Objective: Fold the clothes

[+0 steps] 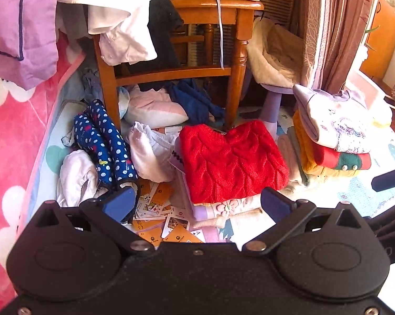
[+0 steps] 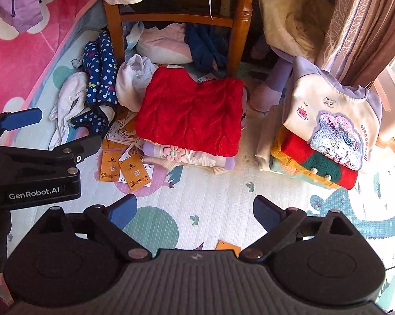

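Note:
A folded red cable-knit sweater lies on top of a low stack of folded pale clothes with a flower patch on the play mat. My left gripper hovers just short of that stack, jaws wide and nothing between them. It also shows at the left edge of the right wrist view, left gripper. My right gripper stands open above bare mat, holding nothing. To the right rises a second pile of folded clothes topped by a cream sweatshirt with a sequin patch.
A wooden chair draped with clothes stands behind the stacks. Unfolded garments lie left of the red sweater: blue polka-dot trousers and white pieces. Playing cards litter the mat. A pink blanket runs along the left, curtains at right.

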The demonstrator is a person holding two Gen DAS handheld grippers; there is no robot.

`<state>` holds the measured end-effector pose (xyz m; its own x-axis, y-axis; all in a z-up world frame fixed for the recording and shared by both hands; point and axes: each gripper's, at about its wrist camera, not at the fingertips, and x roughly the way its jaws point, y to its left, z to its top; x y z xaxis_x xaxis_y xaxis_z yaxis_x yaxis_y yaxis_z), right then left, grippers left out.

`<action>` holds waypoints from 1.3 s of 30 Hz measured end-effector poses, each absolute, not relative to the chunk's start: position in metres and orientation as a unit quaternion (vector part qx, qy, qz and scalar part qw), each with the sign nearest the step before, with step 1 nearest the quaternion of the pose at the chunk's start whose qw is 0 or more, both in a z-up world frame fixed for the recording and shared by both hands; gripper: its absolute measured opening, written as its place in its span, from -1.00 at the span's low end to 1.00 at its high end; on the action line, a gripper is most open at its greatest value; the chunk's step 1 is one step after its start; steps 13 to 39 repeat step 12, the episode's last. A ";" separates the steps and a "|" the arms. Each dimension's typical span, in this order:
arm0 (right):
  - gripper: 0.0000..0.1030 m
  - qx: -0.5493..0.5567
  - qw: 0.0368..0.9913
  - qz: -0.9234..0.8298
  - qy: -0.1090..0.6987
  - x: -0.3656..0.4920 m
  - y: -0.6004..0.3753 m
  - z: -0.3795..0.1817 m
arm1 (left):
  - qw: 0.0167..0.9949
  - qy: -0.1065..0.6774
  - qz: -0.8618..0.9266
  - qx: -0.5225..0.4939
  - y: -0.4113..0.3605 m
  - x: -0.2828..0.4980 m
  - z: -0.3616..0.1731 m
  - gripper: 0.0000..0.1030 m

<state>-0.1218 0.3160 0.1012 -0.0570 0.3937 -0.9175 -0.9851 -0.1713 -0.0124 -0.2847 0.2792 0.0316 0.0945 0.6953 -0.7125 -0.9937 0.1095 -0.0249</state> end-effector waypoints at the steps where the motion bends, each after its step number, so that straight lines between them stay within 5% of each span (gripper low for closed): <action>1: 0.85 -0.424 0.540 0.637 0.349 -0.122 0.316 0.101 | 0.690 0.281 0.612 -0.265 0.279 -0.285 0.031 0.99; 39: 0.89 -0.422 0.541 0.640 0.345 -0.124 0.324 0.103 | 0.690 0.275 0.614 -0.265 0.285 -0.291 0.027 0.99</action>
